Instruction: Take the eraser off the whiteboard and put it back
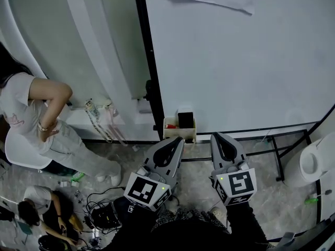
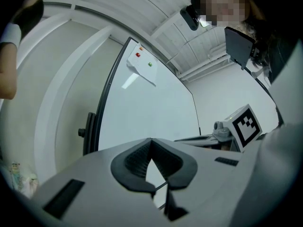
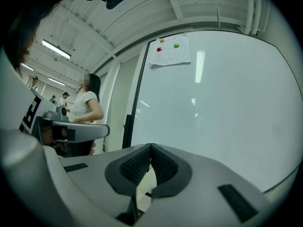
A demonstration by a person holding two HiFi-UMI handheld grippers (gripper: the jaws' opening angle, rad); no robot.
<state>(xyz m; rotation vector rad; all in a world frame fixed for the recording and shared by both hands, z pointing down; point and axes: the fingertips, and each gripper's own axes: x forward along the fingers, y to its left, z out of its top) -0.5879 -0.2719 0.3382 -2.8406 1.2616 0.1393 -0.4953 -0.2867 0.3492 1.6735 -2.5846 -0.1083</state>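
step: eraser (image 1: 185,120) is sitting at the cream tray (image 1: 168,133) on the whiteboard (image 1: 235,61) lower edge, apparently awaiting pickup | fingers: left gripper (image 1: 176,141) and right gripper (image 1: 220,138) are hovering clenched, empty, just below the whiteboard | next: one pair needing to unclench and straddle the eraser

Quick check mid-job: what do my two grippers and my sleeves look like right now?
The left gripper and right gripper are matching grey tapered shells with dark linings. Each carries a white cube printed with black square markers, the left cube and the right cube, with a small green light. The pads are black and ribbed. The sleeves are dark.
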